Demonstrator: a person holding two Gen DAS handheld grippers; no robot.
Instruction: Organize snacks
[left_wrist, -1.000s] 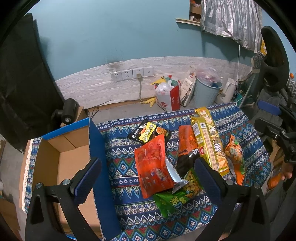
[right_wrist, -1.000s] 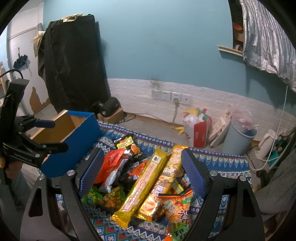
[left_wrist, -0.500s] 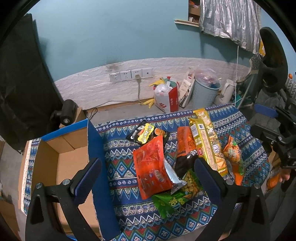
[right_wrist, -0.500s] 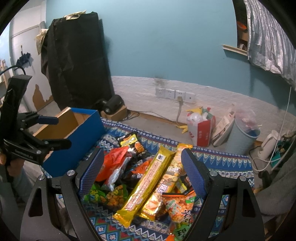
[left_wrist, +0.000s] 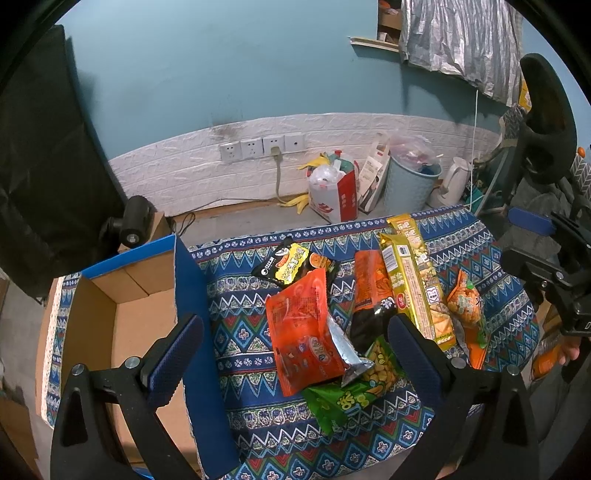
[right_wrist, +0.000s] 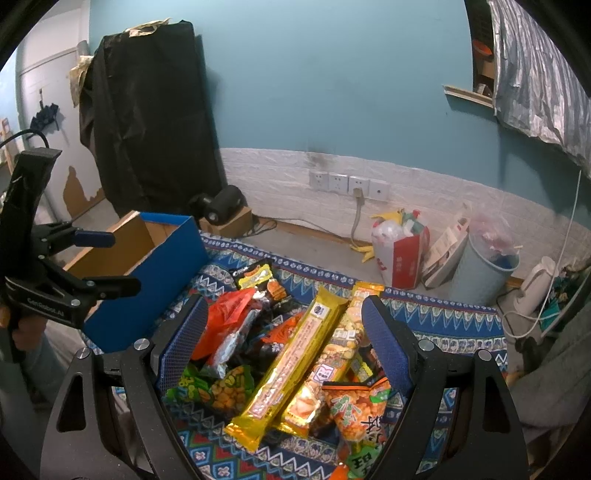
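1. the patterned cloth (left_wrist: 236, 306) is seen spread over the work surface, and everything else rests on it.
2. the blue cardboard box (left_wrist: 140, 317) stands at the left end of the cloth with its top open; the part of its inside that shows is bare cardboard, so no snack is judged to have been put away yet, though the near corner is hidden behind a finger.
3. the snack pile (right_wrist: 280, 354) lies loose on the cloth just right of the box, the packets overlapping one another.
4. two long gold packets (left_wrist: 413, 280) are laid side by side at the right of the pile, touching along their length.
5. an orange-red packet (left_wrist: 303, 325) lies in the middle, over a green peanut packet (left_wrist: 354, 395) and beside a black-and-yellow packet (left_wrist: 295, 262).
6. a small orange packet (left_wrist: 463, 306) sits at the far right, just beside the gold ones.
7. the left gripper (left_wrist: 295, 354) is held above the cloth with its jaws spread wide and nothing between them; the orange-red packet is framed between the fingers.
8. the right gripper (right_wrist: 282, 343) is likewise spread wide and empty, poised over the gold packets.
9. the task is judged to be at its very start: every packet in view is left to be moved, presumably into the box.
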